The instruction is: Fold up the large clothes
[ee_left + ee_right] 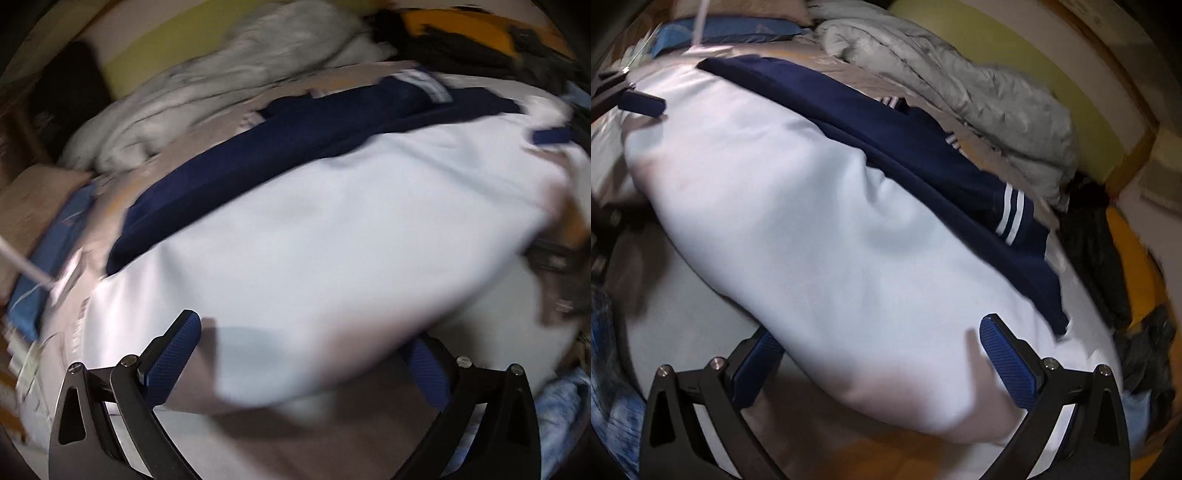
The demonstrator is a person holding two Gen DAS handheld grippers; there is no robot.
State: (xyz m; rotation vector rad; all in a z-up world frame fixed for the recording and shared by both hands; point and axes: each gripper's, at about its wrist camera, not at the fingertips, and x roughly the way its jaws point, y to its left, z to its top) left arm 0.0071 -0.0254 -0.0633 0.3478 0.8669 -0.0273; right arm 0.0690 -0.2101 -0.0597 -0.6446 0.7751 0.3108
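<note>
A large white garment [314, 221] with navy sleeves and white stripes [1010, 214] lies folded over on the bed. In the left wrist view my left gripper [306, 347] is open, its blue fingers [173, 354] spread wide; a fold of white cloth lies over the right finger. In the right wrist view my right gripper [882, 354] is open, the folded white edge [849, 295] lying between its fingers and over the left one. The left gripper's finger [642, 103] shows at the upper left of that view, resting by the garment's far end.
A grey quilt [960, 96] is bunched behind the garment against a yellow-green wall strip. A blue pillow [738, 31] lies at the bed's head. Dark clothes [1093, 251] and orange fabric sit at the right. Denim [609, 369] is at the lower left.
</note>
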